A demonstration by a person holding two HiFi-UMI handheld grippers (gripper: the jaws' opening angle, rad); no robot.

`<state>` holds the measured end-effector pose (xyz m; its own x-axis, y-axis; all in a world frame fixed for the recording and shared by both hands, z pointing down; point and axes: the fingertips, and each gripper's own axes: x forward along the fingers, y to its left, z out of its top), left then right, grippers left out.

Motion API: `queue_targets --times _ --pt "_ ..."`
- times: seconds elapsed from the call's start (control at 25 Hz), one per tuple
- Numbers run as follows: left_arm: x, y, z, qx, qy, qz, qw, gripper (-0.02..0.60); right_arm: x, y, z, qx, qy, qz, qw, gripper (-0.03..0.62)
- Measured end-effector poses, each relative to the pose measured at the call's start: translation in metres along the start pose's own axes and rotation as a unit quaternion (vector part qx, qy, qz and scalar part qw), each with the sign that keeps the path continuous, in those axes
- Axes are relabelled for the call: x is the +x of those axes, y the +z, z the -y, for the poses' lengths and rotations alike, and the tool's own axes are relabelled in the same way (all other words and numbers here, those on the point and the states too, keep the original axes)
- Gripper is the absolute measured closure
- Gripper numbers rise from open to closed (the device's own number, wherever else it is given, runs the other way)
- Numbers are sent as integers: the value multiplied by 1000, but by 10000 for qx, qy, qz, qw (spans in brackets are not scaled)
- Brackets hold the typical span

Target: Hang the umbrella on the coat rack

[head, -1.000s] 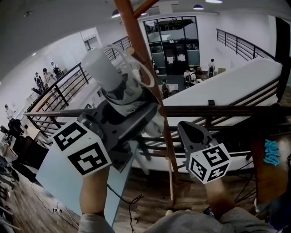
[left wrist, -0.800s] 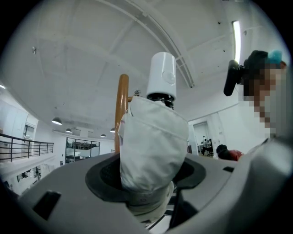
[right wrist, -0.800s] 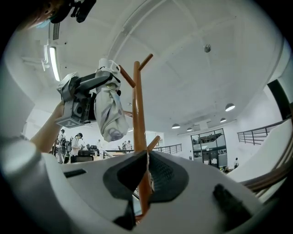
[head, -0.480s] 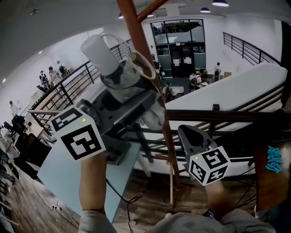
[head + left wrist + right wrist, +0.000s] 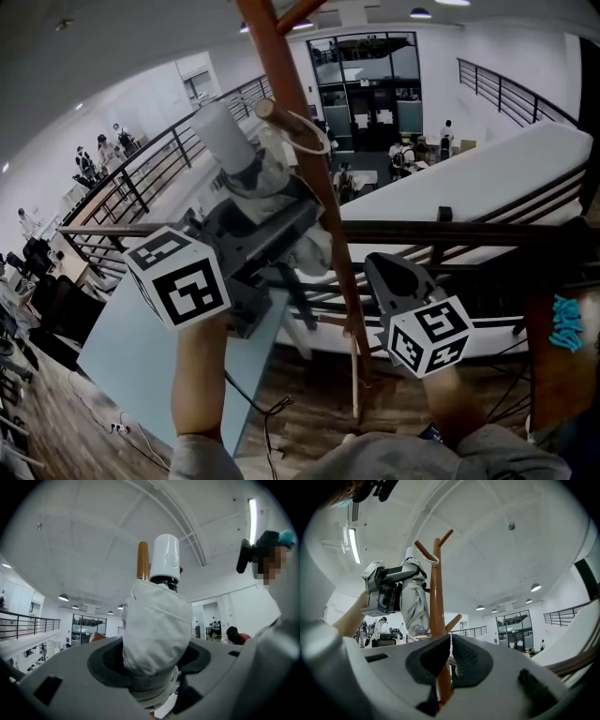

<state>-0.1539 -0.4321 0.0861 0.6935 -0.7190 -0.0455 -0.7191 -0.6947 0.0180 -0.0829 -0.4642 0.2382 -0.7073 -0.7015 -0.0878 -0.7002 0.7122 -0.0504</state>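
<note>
Left tongs pinching bundled white fabric umbrella, right tongs pressed together near round wooden coat rack

**Coat rack and floor: load status**

The coat rack is a brown wooden pole with angled pegs near its top. One upward-slanting peg carries the white wrist loop of the umbrella. The loop lies round the peg, close to where the peg joins the pole. The pole runs down to a wood-plank floor. A dark cable lies on the planks left of the pole's lower end.
</note>
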Motion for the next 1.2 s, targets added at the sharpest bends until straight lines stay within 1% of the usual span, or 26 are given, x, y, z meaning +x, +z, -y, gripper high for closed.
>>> queue_targets --times 0.24,0.48,0.68,0.84,1.04,1.2 --pt "-4 -27 -2 -24 -7 -144 9999 299 5 -11 0 51 30 -34 10000 568" --pt "-4 -58 -16 -340 98 -300 9989 299 10 -14 5 81 59 -77 9999 568" --pt "-4 -74 -25 -463 238 -452 9976 299 13 -9 8 137 62 -94 9998 568" --pt "-5 -86 -36 -357 392 -626 9966 299 20 -8 8 167 71 -118 9998 568" --pt "-8 -111 -43 -141 650 -848 9942 299 22 -18 8 205 91 -176 9996 568" --pt "-8 -128 -45 -114 845 -901 9923 299 20 -25 9 214 122 -200 9995 568"
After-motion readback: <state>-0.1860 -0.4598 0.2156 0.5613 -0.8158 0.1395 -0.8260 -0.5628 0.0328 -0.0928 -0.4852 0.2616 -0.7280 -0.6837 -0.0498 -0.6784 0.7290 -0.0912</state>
